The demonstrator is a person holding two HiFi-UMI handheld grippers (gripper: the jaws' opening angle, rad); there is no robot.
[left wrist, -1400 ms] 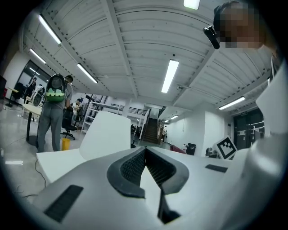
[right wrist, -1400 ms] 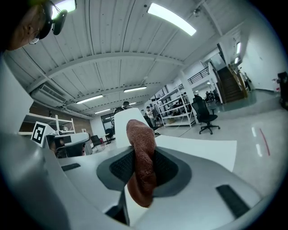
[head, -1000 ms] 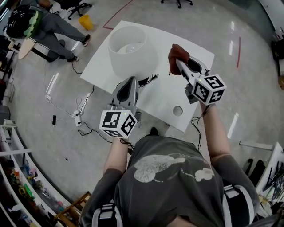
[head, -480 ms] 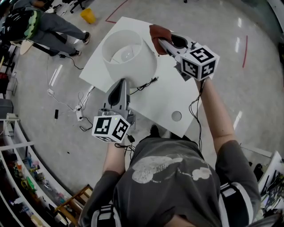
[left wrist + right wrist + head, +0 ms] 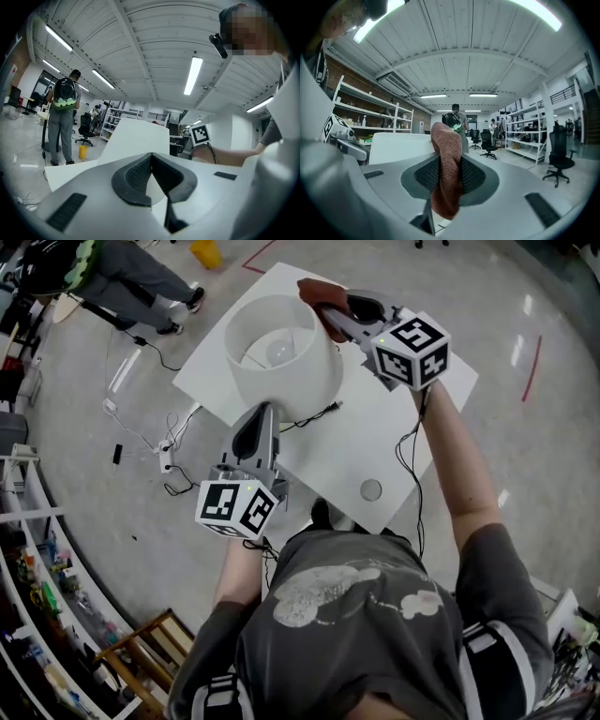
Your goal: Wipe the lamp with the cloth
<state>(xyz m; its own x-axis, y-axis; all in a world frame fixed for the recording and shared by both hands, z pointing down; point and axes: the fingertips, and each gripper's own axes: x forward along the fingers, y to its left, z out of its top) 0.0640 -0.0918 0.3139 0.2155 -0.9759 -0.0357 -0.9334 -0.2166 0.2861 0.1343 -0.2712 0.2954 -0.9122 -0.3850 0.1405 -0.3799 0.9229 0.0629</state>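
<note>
My R tongs (image 5: 330, 315) clamp rust-brown fabric cloth (image 5: 314, 290) at top rim of white drum-shade lamp (image 5: 286, 367) on white bench (image 5: 375, 427). L tongs (image 5: 262, 412) together, empty, beside shade.

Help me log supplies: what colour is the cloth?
The cloth is reddish brown, clearest in right gripper view.

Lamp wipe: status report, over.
Right hand-held gripper shut on cloth, at far rim of lamp. Left hand-held gripper shut, empty, at lamp's near side. Lamp upright on table, cord lying beside it.
</note>
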